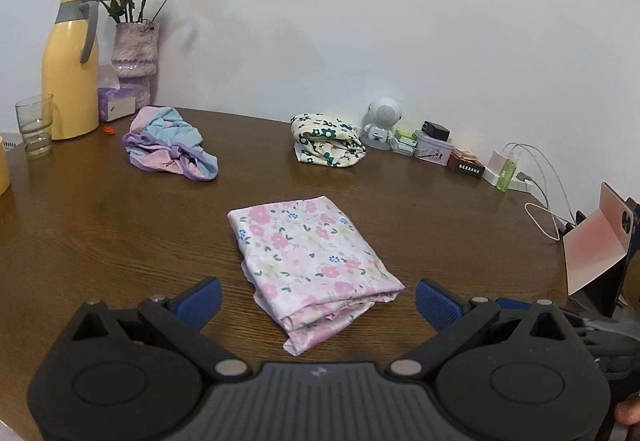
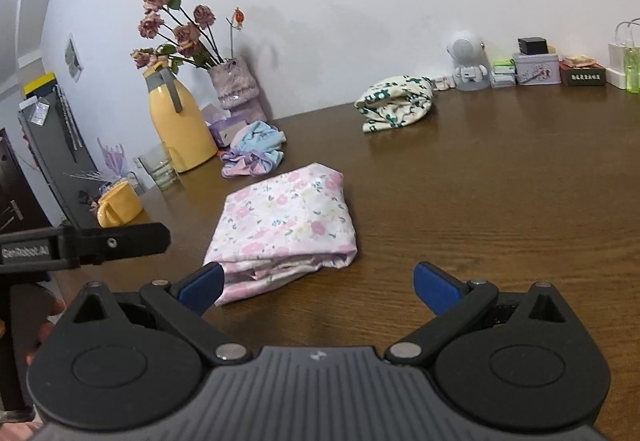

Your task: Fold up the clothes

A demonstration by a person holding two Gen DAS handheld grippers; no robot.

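Left tongs (image 1: pixel 318 299) fill my left-wrist view at 6 o'clock, spread wide, nothing gripped. Pink floral garment (image 1: pixel 310 261) sits folded on the bench (image 1: pixel 120 233), loose layered edge toward me between the blue pads, not touching. Risk: a pad snags that edge and peels the fold open.

Right-wrist view: right tongs (image 2: pixel 318 289) also wide and empty, garment at 11 o'clock, left pad just beside its open edge. Purple-blue bundle (image 2: pixel 254 155) and green-flowered garment (image 2: pixel 394 103) wait at 12; reaching over could drag the finished one.
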